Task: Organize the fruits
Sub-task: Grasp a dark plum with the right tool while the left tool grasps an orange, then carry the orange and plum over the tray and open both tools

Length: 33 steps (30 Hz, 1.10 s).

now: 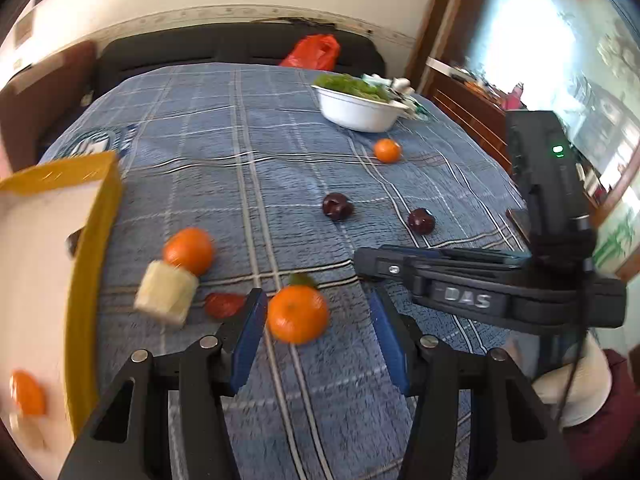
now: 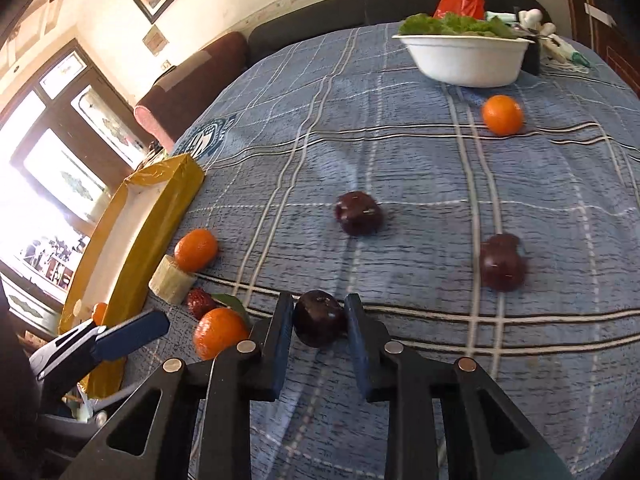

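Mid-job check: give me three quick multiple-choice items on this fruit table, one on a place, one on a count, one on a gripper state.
1. Where is the white bowl of greens?
A. far side of the table
B. inside the yellow box
C. between the left gripper's fingers

2. How many dark plums lie loose on the cloth?
A. none
B. two
C. five

3. The right gripper is:
A. wide open over bare cloth
B. shut on a dark plum
C. holding a banana piece

Answers:
1 A, it sits by the far edge.
2 B, one and another.
3 B, its fingers press the gripped plum.
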Available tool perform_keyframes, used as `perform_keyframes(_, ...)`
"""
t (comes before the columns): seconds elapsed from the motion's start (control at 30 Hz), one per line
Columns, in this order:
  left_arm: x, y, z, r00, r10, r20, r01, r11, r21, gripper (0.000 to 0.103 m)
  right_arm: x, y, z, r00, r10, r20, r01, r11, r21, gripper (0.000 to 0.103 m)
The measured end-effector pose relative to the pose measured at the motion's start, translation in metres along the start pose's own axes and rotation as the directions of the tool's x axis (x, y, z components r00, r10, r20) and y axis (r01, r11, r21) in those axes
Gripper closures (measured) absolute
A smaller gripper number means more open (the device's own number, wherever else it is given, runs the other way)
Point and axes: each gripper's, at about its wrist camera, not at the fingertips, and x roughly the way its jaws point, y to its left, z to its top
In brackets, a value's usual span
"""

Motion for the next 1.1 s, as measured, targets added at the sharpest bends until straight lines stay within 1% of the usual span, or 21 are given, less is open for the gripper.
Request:
perform_keyframes(0.07,0.012,-0.004,0.003,1.0,-0.005,-0.027,0.006,0.999,0.037,0.05,-0.006,-0.008,-0.002,1.0,0.002,0.006,-0.003,1.0,0.017,0.074)
perform_keyframes(0.13,0.017,-0.009,0.004,0.999,0.041,-0.02,-0.04,0.995,0.087,0.05,-0.012,-0.017,-0.005,1.0,0.003,0.009,-0.003,0.999,0.034,0.074)
perform_keyframes(0.17,0.019,-0.01,0.005,0.998,0.056,-0.022,-0.054,0.994,0.096,0.05,-0.015,-0.021,-0.007,1.0,0.003,0.011,-0.004,0.999,0.04,0.074)
perform_keyframes(0.23,0.022,-0.008,0.005,0.998,0.056,-0.033,-0.053,0.995,0.09,0.051,-0.02,-0.028,-0.008,1.0,0.009,0.013,-0.009,0.998,0.056,0.074)
perform_keyframes(0.3,0.026,-0.005,0.004,0.997,0.057,-0.049,-0.053,0.995,0.079,0.053,-0.023,-0.033,-0.01,1.0,0.021,0.012,-0.022,0.997,0.075,0.074)
perform_keyframes(0.37,0.034,-0.003,0.0,0.994,0.074,-0.081,-0.068,0.994,0.08,0.059,-0.023,-0.037,-0.011,0.999,0.032,0.011,-0.033,0.995,0.091,0.074)
perform_keyframes(0.4,0.038,-0.001,-0.003,0.993,0.078,-0.093,-0.071,0.995,0.076,0.06,-0.023,-0.038,-0.012,0.999,0.035,0.01,-0.036,0.995,0.097,0.074)
perform_keyframes(0.43,0.036,-0.001,-0.004,0.994,0.077,-0.072,-0.072,0.994,0.078,0.06,-0.024,-0.039,-0.013,0.999,0.036,0.009,-0.037,0.994,0.1,0.074)
perform_keyframes(0.5,0.036,0.0,-0.003,0.994,0.079,-0.076,-0.074,0.995,0.065,0.068,-0.025,-0.041,-0.016,0.999,0.037,0.008,-0.038,0.994,0.102,0.074)
perform_keyframes(0.53,0.036,0.001,-0.002,0.994,0.072,-0.08,-0.068,0.996,0.051,0.07,-0.026,-0.04,-0.017,0.999,0.038,0.01,-0.038,0.994,0.102,0.074)
perform_keyframes(0.63,0.031,-0.001,-0.003,0.995,0.074,-0.063,-0.072,0.997,0.04,0.07,-0.029,-0.038,-0.018,0.999,0.044,0.013,-0.045,0.994,0.1,0.074)
perform_keyframes(0.73,0.02,-0.002,-0.005,0.997,0.062,-0.045,-0.062,0.998,0.019,0.07,-0.037,-0.034,-0.019,0.998,0.051,0.022,-0.053,0.995,0.09,0.074)
perform_keyframes(0.87,-0.01,0.004,-0.01,1.0,0.012,-0.002,-0.012,0.999,-0.051,0.07,-0.045,-0.029,-0.019,0.993,0.111,0.031,-0.114,0.988,0.108,0.074)
perform_keyframes(0.93,-0.029,0.012,-0.011,1.0,0.001,0.03,0.002,0.996,-0.088,0.07,-0.05,-0.025,-0.018,0.99,0.137,0.034,-0.14,0.983,0.115,0.074)
perform_keyframes(1.03,-0.06,0.03,-0.015,0.997,0.001,0.081,0.011,0.989,-0.148,0.07,-0.058,-0.012,-0.017,0.986,0.161,0.039,-0.165,0.981,0.107,0.074)
perform_keyframes(1.1,-0.085,0.047,-0.019,0.992,0.031,0.119,-0.007,0.982,-0.19,0.07,-0.062,0.002,-0.014,0.985,0.17,0.042,-0.173,0.981,0.088,0.074)
